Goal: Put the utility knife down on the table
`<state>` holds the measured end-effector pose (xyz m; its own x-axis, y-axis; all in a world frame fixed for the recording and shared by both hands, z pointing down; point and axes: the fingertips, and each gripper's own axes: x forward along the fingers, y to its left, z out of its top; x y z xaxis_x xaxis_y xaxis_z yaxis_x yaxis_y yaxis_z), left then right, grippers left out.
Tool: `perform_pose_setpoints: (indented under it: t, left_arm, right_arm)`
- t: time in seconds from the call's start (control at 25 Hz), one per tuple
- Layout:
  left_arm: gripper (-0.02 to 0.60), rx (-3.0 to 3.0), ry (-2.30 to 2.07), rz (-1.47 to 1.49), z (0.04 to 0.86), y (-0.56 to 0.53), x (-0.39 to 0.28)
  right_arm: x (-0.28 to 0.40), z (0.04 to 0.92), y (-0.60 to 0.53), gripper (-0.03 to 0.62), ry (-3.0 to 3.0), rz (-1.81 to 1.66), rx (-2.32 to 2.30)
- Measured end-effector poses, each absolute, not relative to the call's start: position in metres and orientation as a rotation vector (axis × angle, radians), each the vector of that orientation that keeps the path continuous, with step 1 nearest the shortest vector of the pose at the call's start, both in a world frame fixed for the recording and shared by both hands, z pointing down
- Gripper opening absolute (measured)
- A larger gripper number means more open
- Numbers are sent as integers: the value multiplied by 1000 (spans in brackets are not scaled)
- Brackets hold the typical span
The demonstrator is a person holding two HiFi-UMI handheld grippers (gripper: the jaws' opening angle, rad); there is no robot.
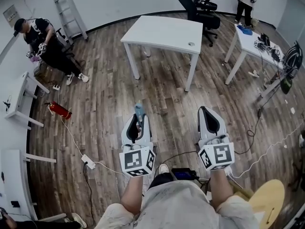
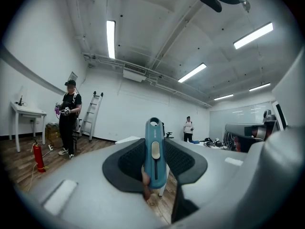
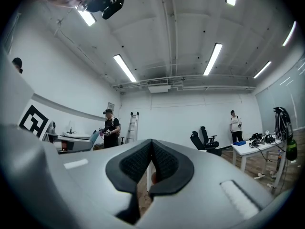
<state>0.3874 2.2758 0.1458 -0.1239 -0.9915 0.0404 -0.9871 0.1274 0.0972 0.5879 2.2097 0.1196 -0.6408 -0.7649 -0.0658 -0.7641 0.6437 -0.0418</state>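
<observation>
A sparsely fitted office or lab room is showing here: white desks (image 1: 162,32) are standing well apart on a wood-plank floor (image 1: 109,89), an office chair (image 1: 198,6) is sitting near the white wall, a ladder (image 1: 66,8) is leaning there, cables (image 1: 267,149) are trailing across the boards, and strip lights (image 2: 110,38) are glowing overhead.

Utility knife (image 2: 155,152) smooth teal plastic; jaws' pads (image 2: 131,162) matt black, ribbed; floor (image 1: 109,109) wood-grain planks.

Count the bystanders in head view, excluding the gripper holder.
2. The person in black is at the upper left beside the ladder; the person in a white top stands at the upper right near a white table. More may be hidden beyond the frame edges.
</observation>
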Motion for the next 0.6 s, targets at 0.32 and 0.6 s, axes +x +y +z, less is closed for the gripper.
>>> perform_pose_setpoints:
  t: [0.32,0.6]
  left_arm:
    - [147,2056,-2256,-77,121,2222,263]
    - [147,2076,-2243,-59,118,2190,258]
  right_arm:
    - [460,95,2167,6,2777,12,-1332]
    - [458,96,2136,6,2751,-6,-1369]
